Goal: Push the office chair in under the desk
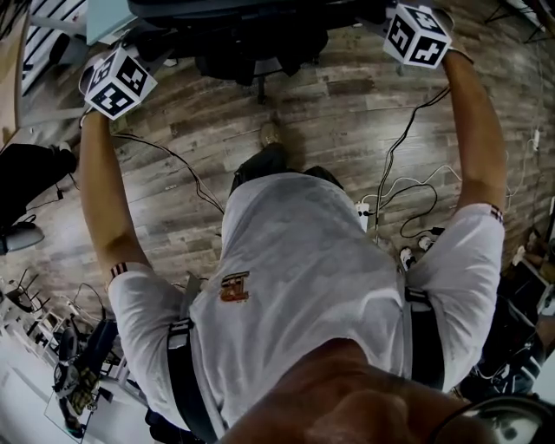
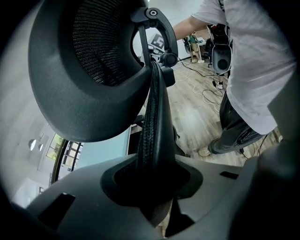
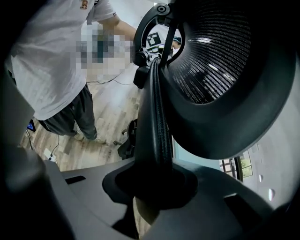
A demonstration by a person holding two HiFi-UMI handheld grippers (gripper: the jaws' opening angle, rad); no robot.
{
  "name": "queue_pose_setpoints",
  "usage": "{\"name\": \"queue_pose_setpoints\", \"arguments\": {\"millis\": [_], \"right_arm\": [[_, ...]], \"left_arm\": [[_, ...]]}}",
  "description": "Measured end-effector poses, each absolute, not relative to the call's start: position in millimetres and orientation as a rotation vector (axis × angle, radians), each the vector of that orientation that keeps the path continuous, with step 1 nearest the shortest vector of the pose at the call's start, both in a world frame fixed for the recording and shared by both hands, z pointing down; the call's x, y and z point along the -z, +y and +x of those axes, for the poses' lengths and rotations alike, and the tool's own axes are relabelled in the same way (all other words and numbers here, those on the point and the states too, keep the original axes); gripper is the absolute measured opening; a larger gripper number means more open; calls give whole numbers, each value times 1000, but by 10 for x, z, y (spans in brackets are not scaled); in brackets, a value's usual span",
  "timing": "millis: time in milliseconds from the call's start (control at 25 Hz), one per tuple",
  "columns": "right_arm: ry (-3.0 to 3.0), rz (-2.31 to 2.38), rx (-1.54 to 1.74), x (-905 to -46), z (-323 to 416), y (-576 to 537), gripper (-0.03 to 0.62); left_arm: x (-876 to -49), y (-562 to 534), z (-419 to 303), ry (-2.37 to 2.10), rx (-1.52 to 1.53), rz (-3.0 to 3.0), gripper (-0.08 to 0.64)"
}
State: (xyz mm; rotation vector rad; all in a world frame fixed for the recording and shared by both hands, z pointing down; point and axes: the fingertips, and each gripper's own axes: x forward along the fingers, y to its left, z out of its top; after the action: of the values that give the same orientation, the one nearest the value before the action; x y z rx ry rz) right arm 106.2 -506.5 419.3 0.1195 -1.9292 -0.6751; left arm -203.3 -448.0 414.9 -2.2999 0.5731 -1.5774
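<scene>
The black office chair [image 1: 251, 39] stands at the top of the head view, in front of me on the wooden floor, with a pale blue desk top [image 1: 108, 17] beyond it. My left gripper [image 1: 117, 82] reaches the chair's left side and my right gripper [image 1: 416, 35] its right side. In the left gripper view the left gripper [image 2: 154, 187] is shut on the backrest's mesh-covered rim [image 2: 154, 122], below the mesh headrest [image 2: 84, 70]. The right gripper [image 3: 154, 187] is likewise shut on the opposite rim [image 3: 157, 117], under the headrest [image 3: 215, 70].
Black and white cables [image 1: 408, 186] and a power strip [image 1: 364, 211] lie on the floor at my right. More cable [image 1: 173, 160] trails at my left, near a dark bag [image 1: 30, 169]. My shoe [image 1: 270, 133] is just behind the chair's base.
</scene>
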Motion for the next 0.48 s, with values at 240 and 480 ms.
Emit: {"name": "queue_pose_setpoints", "arguments": {"millis": [240, 480], "right_arm": [[-1906, 128, 693, -4174, 960, -5590, 89], [-1873, 136, 694, -4202, 839, -6015, 86]], "left_arm": [[-4115, -4953, -2112, 587, 1565, -2290, 130], [-4115, -5330, -2229, 594, 1555, -2287, 129]]}}
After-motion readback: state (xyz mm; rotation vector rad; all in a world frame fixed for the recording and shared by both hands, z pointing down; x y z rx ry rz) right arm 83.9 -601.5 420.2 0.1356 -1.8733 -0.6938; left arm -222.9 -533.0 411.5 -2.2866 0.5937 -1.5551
